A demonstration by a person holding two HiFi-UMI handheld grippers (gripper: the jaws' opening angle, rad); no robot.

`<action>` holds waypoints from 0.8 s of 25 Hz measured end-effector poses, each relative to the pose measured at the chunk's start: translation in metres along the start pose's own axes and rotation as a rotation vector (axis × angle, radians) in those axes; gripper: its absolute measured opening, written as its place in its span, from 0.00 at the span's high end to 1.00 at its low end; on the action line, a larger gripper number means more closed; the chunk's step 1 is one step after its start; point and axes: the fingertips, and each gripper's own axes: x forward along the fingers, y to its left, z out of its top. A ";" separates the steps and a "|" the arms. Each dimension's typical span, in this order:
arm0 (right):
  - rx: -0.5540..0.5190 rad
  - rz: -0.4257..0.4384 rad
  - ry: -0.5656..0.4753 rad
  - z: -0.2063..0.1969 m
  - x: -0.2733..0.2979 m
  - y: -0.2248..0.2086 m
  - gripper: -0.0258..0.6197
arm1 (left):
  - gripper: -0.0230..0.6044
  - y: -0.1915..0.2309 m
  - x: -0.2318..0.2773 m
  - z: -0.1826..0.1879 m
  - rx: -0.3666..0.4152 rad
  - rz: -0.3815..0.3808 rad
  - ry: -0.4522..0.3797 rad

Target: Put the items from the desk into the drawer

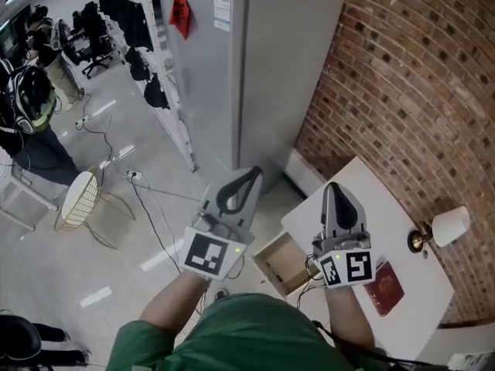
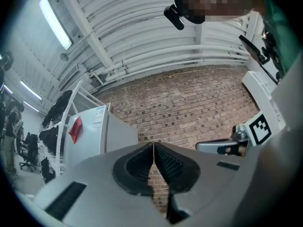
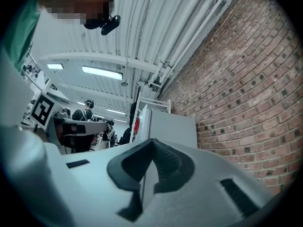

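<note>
1. Left tongs (image 1: 254, 174) and right tongs (image 1: 333, 186): ribbed black pads pressed together, nothing between them.
2. Flat red booklet (image 1: 385, 288) lies on the smooth white desk (image 1: 379, 219), near right.
3. Boxy wooden drawer (image 1: 268, 267) stands open at the desk's left.

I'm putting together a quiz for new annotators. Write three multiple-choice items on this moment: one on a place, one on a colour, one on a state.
1. Where does the red booklet lie?
A in the drawer
B on the white desk
C on top of the lamp

2. What colour is the lamp's shade?
A white
B green
C black

3. How is the drawer?
A pushed shut
B pulled open
C lying upside down

Answers:
1 B: the booklet rests flat on the desktop.
2 A: the shade is white, above a brass-coloured base.
3 B: its wooden inside shows at the desk's side.
</note>
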 end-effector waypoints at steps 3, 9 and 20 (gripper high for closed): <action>-0.005 0.010 0.010 -0.004 0.003 0.004 0.95 | 0.94 0.003 0.001 -0.007 -0.011 0.005 0.016; -0.014 0.023 0.013 -0.006 0.006 0.008 0.95 | 0.94 0.004 0.004 -0.016 -0.017 0.004 0.037; -0.008 0.040 0.010 -0.004 0.005 0.010 0.96 | 0.94 0.003 0.004 -0.018 -0.019 0.003 0.048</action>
